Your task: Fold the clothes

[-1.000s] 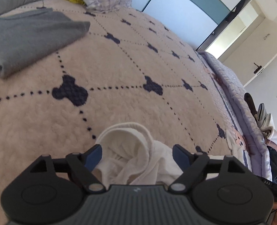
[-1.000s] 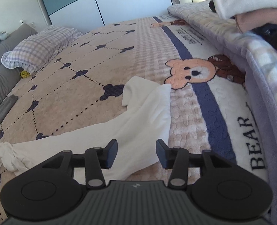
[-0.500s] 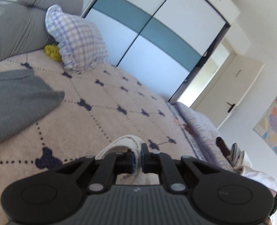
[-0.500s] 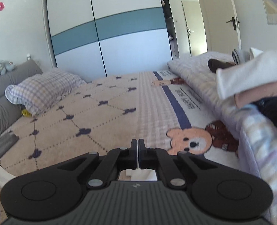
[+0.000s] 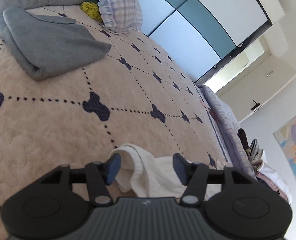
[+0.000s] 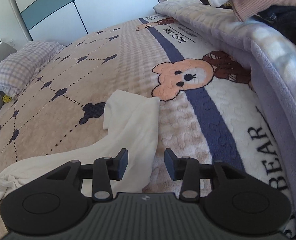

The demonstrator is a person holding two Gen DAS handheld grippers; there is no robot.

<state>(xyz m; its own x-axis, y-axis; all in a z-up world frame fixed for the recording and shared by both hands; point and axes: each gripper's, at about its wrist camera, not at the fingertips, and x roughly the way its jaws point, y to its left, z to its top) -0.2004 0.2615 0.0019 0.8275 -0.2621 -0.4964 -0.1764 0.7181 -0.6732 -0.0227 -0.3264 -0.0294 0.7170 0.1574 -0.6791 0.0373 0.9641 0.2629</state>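
Note:
A white garment (image 6: 128,132) lies stretched across the patterned bedspread (image 6: 100,66). Its bunched ribbed end (image 5: 146,170) sits between the fingers of my left gripper (image 5: 146,168), whose jaws are opening and whose pads stand clear of the cloth. In the right wrist view, the other end of the garment lies flat under my right gripper (image 6: 146,164). Its jaws are opening too, with the cloth's edge below the gap and not pinched.
A folded grey garment (image 5: 47,42) lies at the far left, with a checked pillow (image 5: 122,6) and something yellow (image 5: 91,10) behind it. A lilac blanket (image 6: 268,64) with piled clothes (image 6: 268,2) edges the right side. A wardrobe (image 6: 71,6) stands beyond.
Both grippers were open a second ago, shut on the white garment and lifted half a second ago, and now stand open again, low over the bed, with the garment laid down.

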